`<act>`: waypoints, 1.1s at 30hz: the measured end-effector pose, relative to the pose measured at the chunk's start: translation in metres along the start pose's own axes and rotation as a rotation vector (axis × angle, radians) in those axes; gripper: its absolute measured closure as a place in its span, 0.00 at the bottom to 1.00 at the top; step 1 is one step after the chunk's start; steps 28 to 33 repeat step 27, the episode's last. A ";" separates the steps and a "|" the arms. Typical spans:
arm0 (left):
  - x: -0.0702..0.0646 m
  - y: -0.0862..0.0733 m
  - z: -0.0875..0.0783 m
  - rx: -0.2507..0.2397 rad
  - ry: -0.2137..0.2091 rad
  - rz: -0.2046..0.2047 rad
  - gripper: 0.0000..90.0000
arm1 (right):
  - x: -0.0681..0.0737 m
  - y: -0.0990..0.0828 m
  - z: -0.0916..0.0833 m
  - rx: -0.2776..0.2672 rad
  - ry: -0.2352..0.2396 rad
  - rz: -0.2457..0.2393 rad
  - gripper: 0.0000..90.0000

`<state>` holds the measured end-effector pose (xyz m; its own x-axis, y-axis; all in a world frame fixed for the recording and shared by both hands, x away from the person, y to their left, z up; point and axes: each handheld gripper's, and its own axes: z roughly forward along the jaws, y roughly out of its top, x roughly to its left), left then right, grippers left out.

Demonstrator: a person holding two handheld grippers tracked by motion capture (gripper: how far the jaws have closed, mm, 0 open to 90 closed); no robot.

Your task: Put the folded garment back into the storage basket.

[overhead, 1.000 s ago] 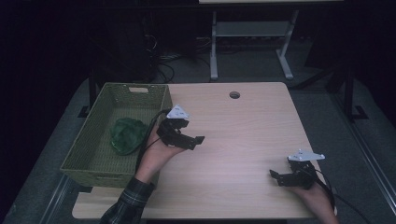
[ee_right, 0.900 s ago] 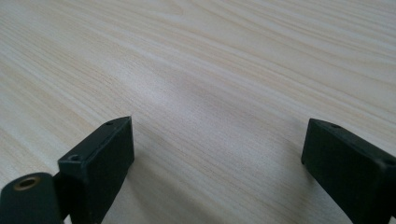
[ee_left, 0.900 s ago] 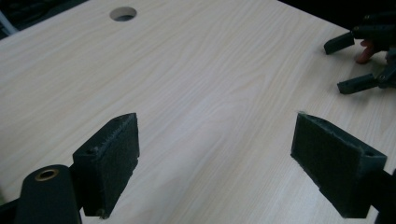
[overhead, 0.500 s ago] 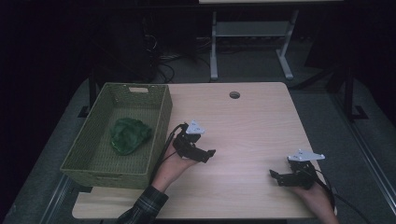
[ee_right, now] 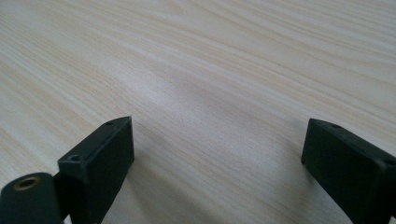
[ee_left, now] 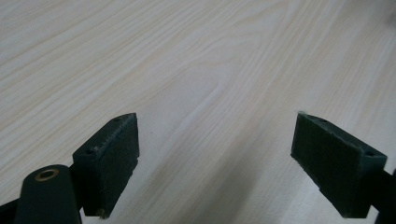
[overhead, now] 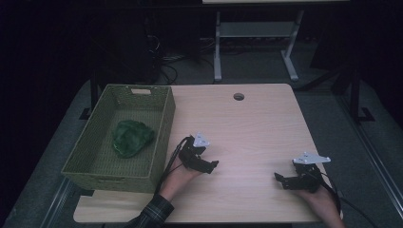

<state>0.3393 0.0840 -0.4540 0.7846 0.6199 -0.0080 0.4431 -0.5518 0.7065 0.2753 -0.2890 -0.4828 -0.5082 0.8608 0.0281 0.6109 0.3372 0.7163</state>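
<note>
A green woven basket (overhead: 161, 124) stands on the left part of the wooden table (overhead: 247, 128), and a crumpled green cloth (overhead: 131, 137) lies inside it. My left gripper (overhead: 213, 165) rests low over the table just right of the basket's near corner, jaws wide apart and empty (ee_left: 217, 154). Near the table's front right, my right gripper (overhead: 279, 179) points left, also open with bare wood between its jaws (ee_right: 215, 158).
A round cable hole (overhead: 238, 96) sits near the table's far edge. Behind the table stands a white metal frame (overhead: 252, 42) on a dark floor with cables. Bare wood lies between the two grippers.
My left gripper has moved from beside the basket's rim down and toward the near edge of the table. The right gripper has stayed in place. The cloth lies unmoved in the basket.
</note>
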 end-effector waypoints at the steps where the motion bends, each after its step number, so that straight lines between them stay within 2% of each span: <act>1: 0.000 -0.001 0.001 -0.002 0.005 0.007 0.16 | 0.000 0.000 0.000 0.000 0.000 0.000 0.10; 14: 0.004 -0.017 0.014 -0.002 0.028 0.022 0.16 | 0.000 0.000 0.000 0.000 0.000 0.001 0.10; 18: 0.004 -0.020 0.015 -0.021 0.018 0.006 0.16 | 0.000 0.000 0.000 0.000 0.000 0.002 0.10; 33: 0.005 -0.020 0.015 -0.018 0.014 0.017 0.14 | 0.000 0.000 0.000 0.000 0.000 0.001 0.10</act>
